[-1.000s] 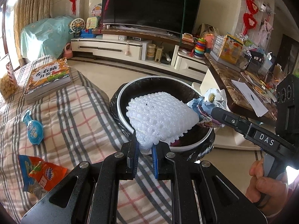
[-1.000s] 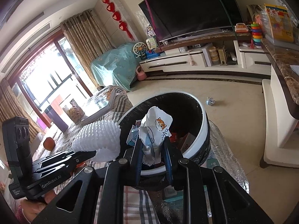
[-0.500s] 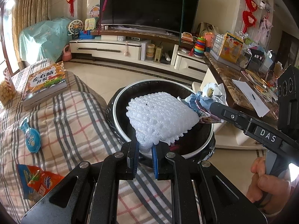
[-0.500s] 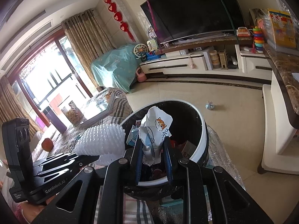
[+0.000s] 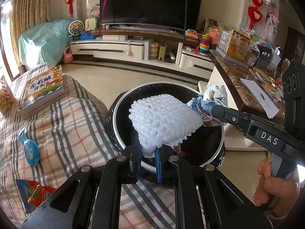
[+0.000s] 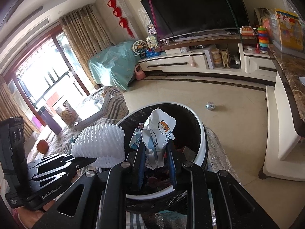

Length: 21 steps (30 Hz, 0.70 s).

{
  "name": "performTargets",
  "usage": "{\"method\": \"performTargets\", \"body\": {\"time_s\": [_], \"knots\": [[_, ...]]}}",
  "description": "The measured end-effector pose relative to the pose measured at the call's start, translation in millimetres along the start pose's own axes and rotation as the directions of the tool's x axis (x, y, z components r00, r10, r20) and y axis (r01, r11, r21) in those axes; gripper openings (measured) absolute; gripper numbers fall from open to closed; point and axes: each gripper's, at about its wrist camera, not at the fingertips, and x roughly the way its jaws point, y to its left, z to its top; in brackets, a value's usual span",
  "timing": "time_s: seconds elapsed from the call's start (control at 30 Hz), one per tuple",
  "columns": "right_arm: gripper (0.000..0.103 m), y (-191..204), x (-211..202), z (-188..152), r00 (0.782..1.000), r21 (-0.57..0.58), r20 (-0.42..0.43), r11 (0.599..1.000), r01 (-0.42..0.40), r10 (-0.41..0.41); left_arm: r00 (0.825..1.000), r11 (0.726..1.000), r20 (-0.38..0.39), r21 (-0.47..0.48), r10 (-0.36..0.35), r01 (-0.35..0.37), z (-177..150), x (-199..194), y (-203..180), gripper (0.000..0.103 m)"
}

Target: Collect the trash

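Observation:
My left gripper [image 5: 147, 152] is shut on a white foam fruit net [image 5: 164, 122], which hangs over the round trash bin [image 5: 221, 147] with its black liner and white rim. My right gripper [image 6: 156, 152] is shut on a crumpled white and blue wrapper [image 6: 160, 131] with a cartoon dog, also above the bin [image 6: 203, 145]. In the left wrist view the right gripper [image 5: 209, 112] enters from the right with the wrapper [image 5: 213, 99]; in the right wrist view the left gripper [image 6: 95, 159] holds the foam net [image 6: 99, 143] at left. Some trash lies in the bin's bottom.
A checked blanket [image 5: 66, 126] left of the bin carries a book [image 5: 42, 89], a blue pouch [image 5: 28, 150] and an orange snack wrapper [image 5: 34, 194]. A small crumpled ball [image 6: 210, 106] lies on the floor. A marble counter [image 5: 238, 76] stands right; a TV unit [image 5: 133, 47] behind.
Both grippers have edged forward over the bin with their loads still held. The bin sits closer and more central beneath them.

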Motion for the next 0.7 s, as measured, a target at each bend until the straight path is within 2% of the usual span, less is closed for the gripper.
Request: {"method": "performTargets", "body": {"time_s": [0.6, 0.7], "knots": [[0.025, -1, 16, 10, 0.999, -0.030, -0.032, 0.999, 0.028, -0.029, 1.000, 1.000, -0.021, 0.004, 0.006, -0.006, 5, 13, 0, 0.011], [0.025, -2, 19, 11, 0.999, -0.028, -0.039, 0.999, 0.030, -0.031, 1.000, 1.000, -0.021, 0.001, 0.003, -0.003, 7, 15, 0, 0.014]]}}
